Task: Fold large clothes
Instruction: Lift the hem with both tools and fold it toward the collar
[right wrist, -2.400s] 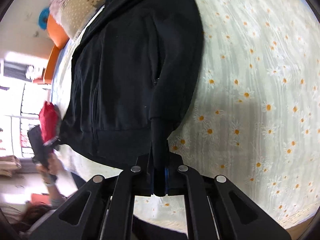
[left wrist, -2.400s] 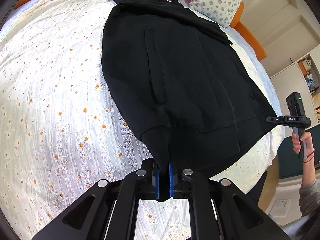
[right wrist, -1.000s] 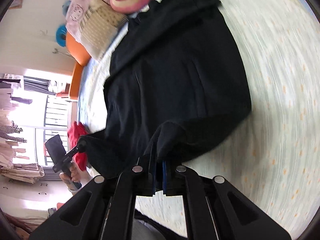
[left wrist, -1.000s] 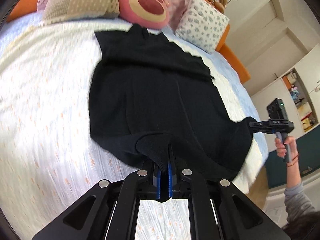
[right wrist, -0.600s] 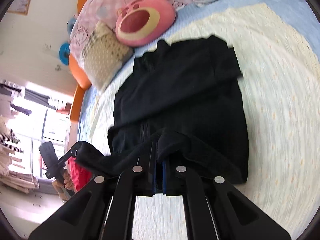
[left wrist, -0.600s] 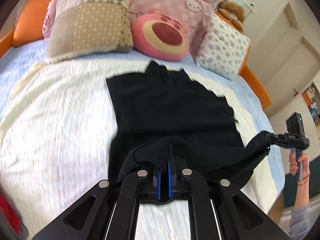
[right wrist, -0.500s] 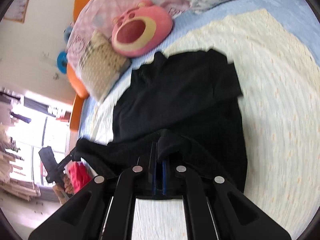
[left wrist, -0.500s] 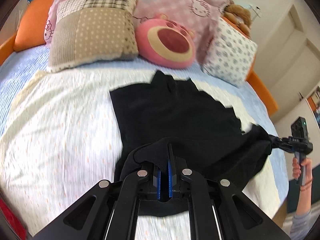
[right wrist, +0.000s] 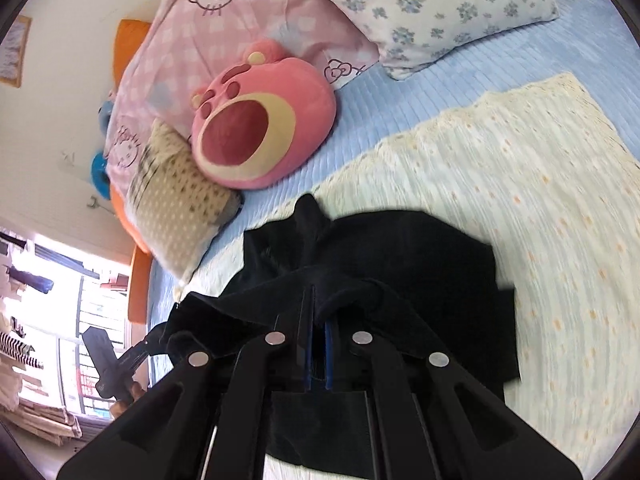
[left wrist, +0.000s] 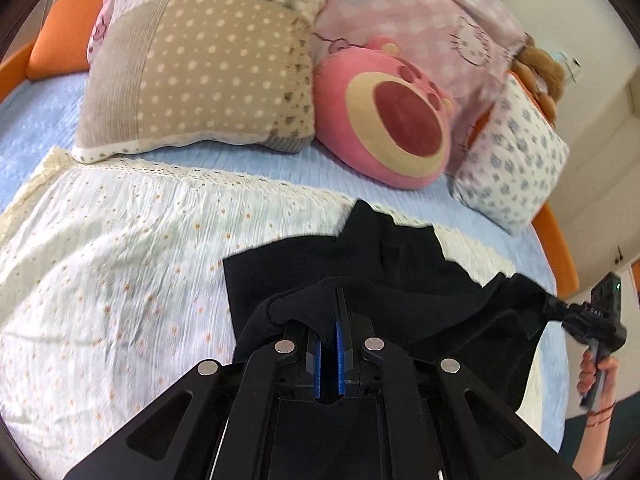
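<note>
A black jacket (left wrist: pixel 396 264) lies on the daisy-print bedspread (left wrist: pixel 120 248), its collar toward the pillows. My left gripper (left wrist: pixel 331 320) is shut on the jacket's bottom hem and holds it lifted over the upper body. My right gripper (right wrist: pixel 316 316) is shut on the other hem corner of the jacket (right wrist: pixel 400 248), also lifted. The right gripper also shows in the left wrist view (left wrist: pixel 560 312) at the far right, with black cloth in it. The left gripper shows in the right wrist view (right wrist: pixel 148 346) at the lower left. The hem hangs stretched between the two grippers.
At the head of the bed lie a beige patchwork pillow (left wrist: pixel 200 64), a pink round plush (left wrist: pixel 388 120), a pink Hello Kitty quilt (left wrist: pixel 420 20) and a white flowered pillow (left wrist: pixel 516 160). A blue sheet (right wrist: pixel 440 96) and orange bed frame (left wrist: pixel 560 248) border the bedspread.
Both grippers have carried the hem from the foot of the bed up toward the collar, folding the lower half of the jacket over the upper half. The pillows are now much nearer.
</note>
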A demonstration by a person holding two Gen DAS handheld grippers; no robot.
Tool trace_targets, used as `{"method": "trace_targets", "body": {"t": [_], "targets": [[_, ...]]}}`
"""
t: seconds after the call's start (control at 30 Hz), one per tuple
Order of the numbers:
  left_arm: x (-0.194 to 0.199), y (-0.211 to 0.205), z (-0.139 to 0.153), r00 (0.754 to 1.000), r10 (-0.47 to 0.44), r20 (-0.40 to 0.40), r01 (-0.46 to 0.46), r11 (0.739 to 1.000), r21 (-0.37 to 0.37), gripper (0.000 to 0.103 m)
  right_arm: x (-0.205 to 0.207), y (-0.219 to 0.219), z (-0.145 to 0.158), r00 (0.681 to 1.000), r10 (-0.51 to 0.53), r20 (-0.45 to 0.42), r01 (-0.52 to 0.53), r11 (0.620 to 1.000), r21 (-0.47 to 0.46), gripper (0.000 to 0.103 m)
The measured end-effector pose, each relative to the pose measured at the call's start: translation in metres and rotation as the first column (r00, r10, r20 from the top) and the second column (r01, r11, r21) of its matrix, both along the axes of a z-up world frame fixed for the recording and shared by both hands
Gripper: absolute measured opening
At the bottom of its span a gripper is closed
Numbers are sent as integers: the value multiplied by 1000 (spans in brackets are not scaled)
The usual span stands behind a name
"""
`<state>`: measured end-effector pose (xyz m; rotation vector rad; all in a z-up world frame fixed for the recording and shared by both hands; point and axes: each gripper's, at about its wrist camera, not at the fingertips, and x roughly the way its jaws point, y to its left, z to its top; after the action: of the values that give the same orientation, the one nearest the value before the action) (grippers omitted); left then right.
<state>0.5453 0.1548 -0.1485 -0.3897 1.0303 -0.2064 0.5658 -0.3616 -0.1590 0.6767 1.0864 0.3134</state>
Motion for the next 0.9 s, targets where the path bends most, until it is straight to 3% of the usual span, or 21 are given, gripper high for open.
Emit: {"method": "trace_targets", "body": {"t": [0.23, 0.6, 0.77, 0.9], "targets": [[61, 25, -70, 989, 65, -133, -87, 981, -170, 10, 54, 5, -55, 996, -69, -54, 70, 997, 22, 4], [91, 16, -146, 975, 88, -203, -118, 983, -140, 10, 80, 1, -119, 982, -156, -109, 152, 988, -39, 4], [95, 20, -151, 980, 103, -168, -135, 973, -187, 10, 85, 2, -136, 979, -185, -91, 182, 983, -33, 4], [103, 25, -123, 994, 77, -82, -91, 979, -181, 10, 93, -1, -121, 985, -172, -19, 173, 985, 28, 4]]}}
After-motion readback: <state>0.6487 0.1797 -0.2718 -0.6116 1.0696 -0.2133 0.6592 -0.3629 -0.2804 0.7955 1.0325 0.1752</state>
